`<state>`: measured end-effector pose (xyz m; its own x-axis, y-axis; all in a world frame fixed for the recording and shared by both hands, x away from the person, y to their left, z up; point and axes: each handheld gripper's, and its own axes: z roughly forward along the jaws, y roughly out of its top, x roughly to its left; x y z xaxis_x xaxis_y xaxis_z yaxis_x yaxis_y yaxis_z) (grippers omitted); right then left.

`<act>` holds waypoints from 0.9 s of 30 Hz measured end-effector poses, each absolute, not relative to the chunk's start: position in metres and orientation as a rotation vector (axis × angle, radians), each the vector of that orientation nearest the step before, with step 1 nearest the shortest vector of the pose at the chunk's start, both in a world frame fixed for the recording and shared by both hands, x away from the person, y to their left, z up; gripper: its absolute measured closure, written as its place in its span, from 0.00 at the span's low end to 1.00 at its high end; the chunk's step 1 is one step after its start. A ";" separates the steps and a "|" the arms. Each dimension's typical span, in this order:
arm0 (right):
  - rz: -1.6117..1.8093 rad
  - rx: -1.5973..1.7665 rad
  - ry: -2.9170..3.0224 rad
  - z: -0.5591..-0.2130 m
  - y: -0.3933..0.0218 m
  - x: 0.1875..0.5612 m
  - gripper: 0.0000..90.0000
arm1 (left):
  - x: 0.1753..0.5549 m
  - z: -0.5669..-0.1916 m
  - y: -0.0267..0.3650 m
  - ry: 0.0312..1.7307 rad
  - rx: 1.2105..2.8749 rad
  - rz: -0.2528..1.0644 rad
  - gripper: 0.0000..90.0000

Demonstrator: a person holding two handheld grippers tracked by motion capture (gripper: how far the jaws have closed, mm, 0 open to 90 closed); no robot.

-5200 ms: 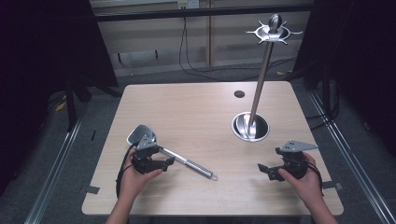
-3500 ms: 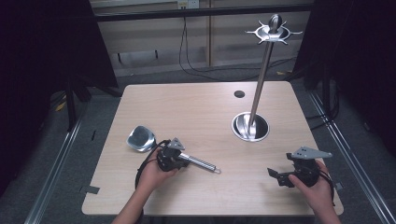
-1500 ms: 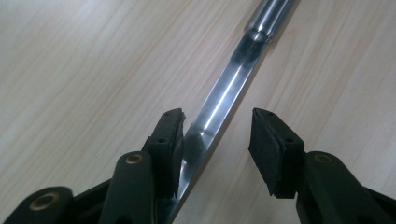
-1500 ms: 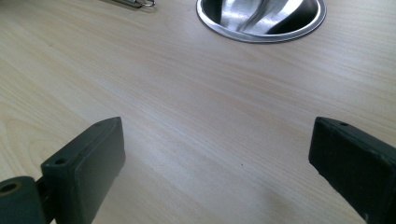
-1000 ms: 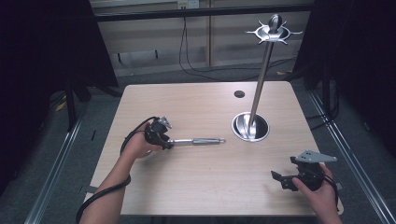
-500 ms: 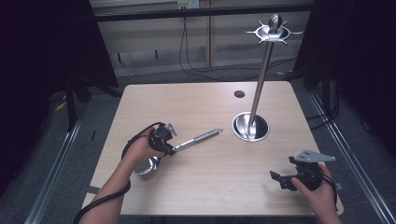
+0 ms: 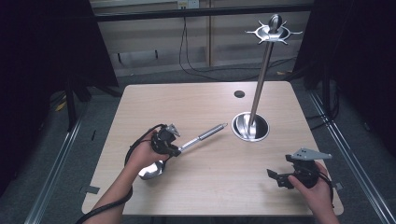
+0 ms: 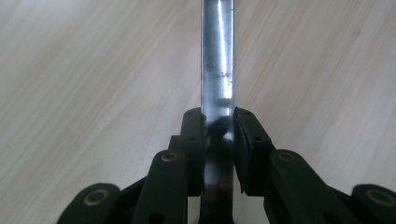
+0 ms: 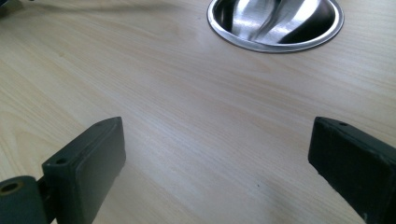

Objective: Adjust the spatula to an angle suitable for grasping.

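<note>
Shiny metal ladle sits in the left gripper, whose black jaws squeeze its handle. Its bowl is low by the person's left hand, and the handle points up toward the stand's round base. The tall stand is on the wooden table. The right gripper hangs near the table's right front, jaws wide apart, holding nothing.

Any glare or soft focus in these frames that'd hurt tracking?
High view: dark surround, evenly lit table, bright highlights on the stand's base and the ladle bowl. Left gripper view: streaky glare along the ladle handle, wood grain beyond slightly soft. Right gripper view: near jaws blurred at the edges, strong reflections inside the base.
</note>
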<state>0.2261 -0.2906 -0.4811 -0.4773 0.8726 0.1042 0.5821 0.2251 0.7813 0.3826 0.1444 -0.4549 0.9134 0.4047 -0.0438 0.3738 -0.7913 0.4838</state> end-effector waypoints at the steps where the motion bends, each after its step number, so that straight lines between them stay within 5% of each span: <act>1: 1.132 1.342 2.150 -0.481 -0.290 0.227 0.04 | 0.382 -0.452 0.145 0.562 2.558 0.085 0.84; 17: 1.362 1.354 2.090 -0.471 -0.252 0.245 0.03 | 0.352 -0.423 0.130 0.551 2.344 0.117 0.84; 27: 1.713 1.401 2.038 -0.460 -0.205 0.260 0.25 | 0.332 -0.417 0.110 0.537 2.256 0.134 0.84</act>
